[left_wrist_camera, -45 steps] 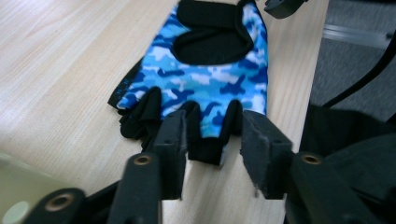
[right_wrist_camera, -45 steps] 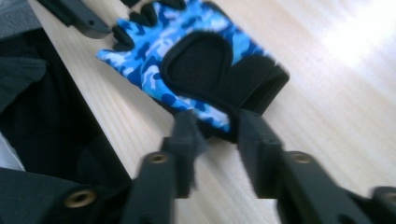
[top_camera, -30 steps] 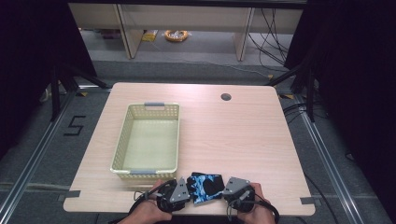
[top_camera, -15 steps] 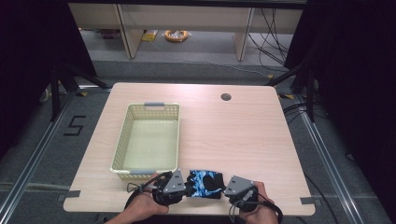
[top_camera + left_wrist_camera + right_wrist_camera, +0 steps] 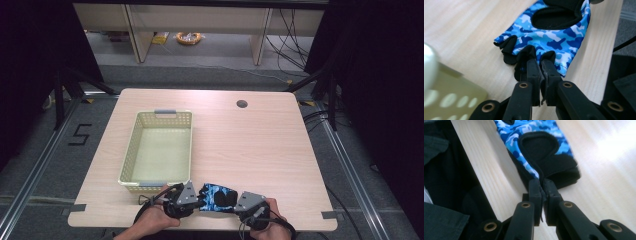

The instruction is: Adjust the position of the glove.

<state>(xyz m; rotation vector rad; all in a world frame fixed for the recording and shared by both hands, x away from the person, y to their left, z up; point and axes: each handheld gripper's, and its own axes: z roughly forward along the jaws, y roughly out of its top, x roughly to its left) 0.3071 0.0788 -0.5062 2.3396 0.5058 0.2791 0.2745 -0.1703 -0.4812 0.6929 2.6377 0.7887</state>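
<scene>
A blue camouflage fingerless glove (image 5: 217, 197) with black padding lies near the table's front edge, between both grippers. My left gripper (image 5: 196, 202) is shut on the glove's black finger end (image 5: 531, 53); its jaws pinch the fabric at the tips (image 5: 540, 63). My right gripper (image 5: 239, 205) is shut on the glove's black cuff (image 5: 554, 170), with the jaws closed at the cuff's edge (image 5: 541, 182). The glove (image 5: 554, 37) rests flat on the wood, stretched between the two holds.
A pale yellow plastic basket (image 5: 131, 155) stands on the table's left half, its near corner (image 5: 454, 85) close to my left gripper. A cable hole (image 5: 242, 104) sits at the back right. The table's front edge (image 5: 484, 185) runs beside the glove.
The left gripper has shifted a little toward the glove and the right gripper slightly away to the right. The glove lies more spread out between them.
</scene>
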